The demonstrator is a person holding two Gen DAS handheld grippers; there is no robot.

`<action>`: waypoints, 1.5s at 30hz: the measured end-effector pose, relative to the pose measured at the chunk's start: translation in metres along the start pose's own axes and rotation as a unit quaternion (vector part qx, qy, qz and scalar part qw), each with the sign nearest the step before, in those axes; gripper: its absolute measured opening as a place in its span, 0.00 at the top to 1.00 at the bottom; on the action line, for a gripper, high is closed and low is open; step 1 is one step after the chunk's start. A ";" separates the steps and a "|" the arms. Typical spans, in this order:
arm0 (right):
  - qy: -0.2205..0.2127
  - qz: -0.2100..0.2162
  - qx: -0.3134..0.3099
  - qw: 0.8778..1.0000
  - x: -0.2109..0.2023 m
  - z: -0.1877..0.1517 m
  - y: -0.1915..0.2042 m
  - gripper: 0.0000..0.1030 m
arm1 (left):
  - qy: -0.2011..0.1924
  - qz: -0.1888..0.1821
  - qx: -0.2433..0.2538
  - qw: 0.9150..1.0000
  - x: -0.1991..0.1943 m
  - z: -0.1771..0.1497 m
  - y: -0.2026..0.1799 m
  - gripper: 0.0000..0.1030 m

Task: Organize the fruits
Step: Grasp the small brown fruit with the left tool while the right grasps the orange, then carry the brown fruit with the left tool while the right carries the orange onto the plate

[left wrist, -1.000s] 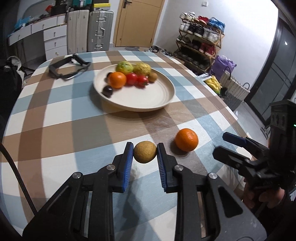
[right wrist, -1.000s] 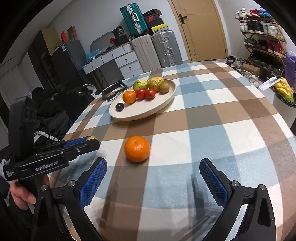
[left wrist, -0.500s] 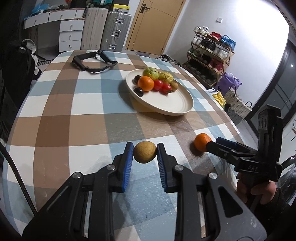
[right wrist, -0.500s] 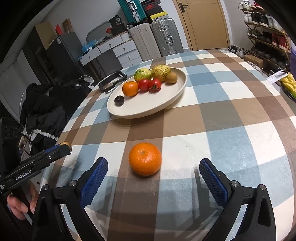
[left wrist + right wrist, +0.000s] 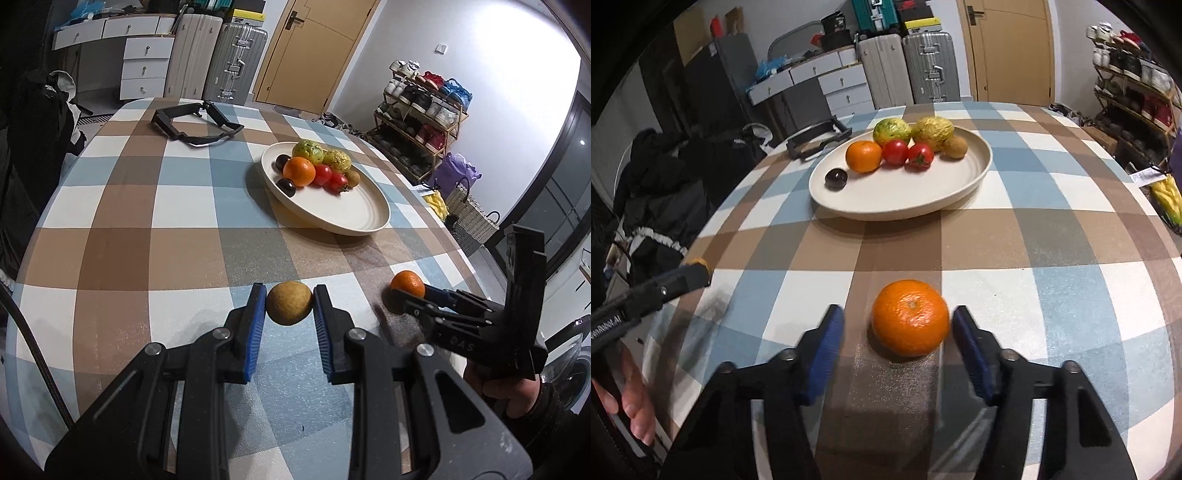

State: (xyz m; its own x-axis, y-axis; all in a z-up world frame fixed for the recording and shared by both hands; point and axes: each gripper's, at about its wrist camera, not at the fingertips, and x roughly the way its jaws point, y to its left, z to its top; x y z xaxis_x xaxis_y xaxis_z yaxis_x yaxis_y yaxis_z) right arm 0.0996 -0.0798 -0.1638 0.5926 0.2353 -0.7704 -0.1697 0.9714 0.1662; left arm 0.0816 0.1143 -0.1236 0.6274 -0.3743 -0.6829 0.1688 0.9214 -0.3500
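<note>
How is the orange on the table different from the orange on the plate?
The orange on the table sits alone on the checked cloth, while the orange on the plate is crowded among other fruit on the plate. The table one sits between the right gripper's open fingers; nothing is around the plate one. The table one's dimpled end faces up; the plate one's cannot be seen. Both are round and bright orange.

Tan round fruit (image 5: 289, 302): gripped between blue pads, off the checked cloth. Orange (image 5: 910, 317): resting on cloth, stem scar upward. Cream plate (image 5: 964, 184): holds an orange, two tomatoes, other fruit.
</note>
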 end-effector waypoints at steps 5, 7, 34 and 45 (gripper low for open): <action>-0.002 0.009 0.032 0.999 -0.002 0.001 -0.013 0.60 | -0.001 0.006 0.003 1.000 -0.002 0.001 -0.002 0.78; -0.006 0.003 0.036 0.999 -0.003 0.000 -0.016 0.60 | -0.001 0.011 0.002 1.000 -0.003 0.002 -0.003 0.78; -0.066 0.079 0.061 0.993 -0.035 0.048 -0.080 0.60 | 0.011 0.011 0.067 0.998 0.061 0.070 -0.088 0.78; -0.054 0.102 0.034 0.993 -0.018 0.111 -0.093 0.60 | 0.034 0.006 0.071 0.997 0.130 0.108 -0.107 0.78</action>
State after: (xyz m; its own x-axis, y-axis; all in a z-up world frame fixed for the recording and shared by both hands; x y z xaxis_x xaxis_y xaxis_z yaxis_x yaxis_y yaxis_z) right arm 0.1920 -0.1710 -0.0967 0.6325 0.4263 -0.6467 -0.2435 0.9020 0.3565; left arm 0.2272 -0.0219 -0.1055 0.5770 -0.3658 -0.7303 0.2704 0.9292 -0.2518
